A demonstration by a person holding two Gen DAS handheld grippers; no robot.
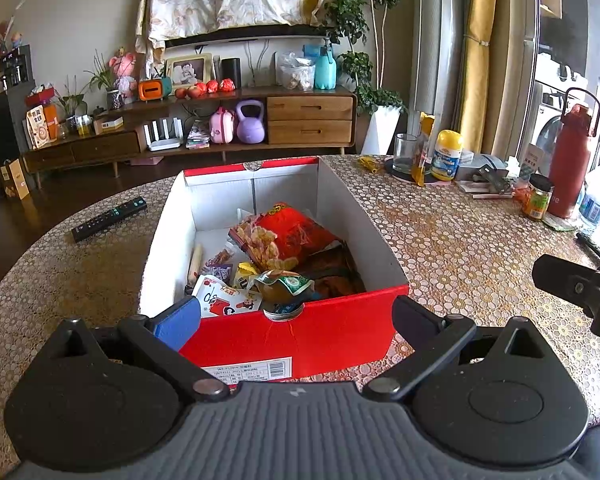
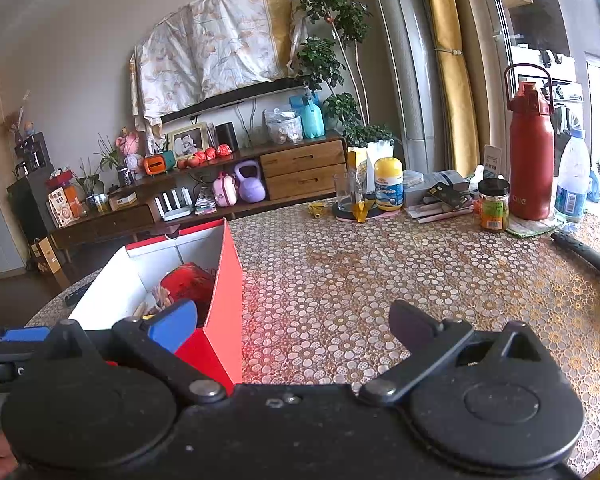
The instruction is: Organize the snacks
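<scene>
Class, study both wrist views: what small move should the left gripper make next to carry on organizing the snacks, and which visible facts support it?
Probably ease the left gripper forward and down over the red box's near wall toward the crumpled green-labelled packet. Its jaws stand wide open and empty, and that packet lies nearest on top of the pile. The right gripper is open over bare tablecloth.

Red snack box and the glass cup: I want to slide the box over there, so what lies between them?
Only bare patterned tablecloth lies between the red snack box and the glass cup, clearest in the right wrist view.
</scene>
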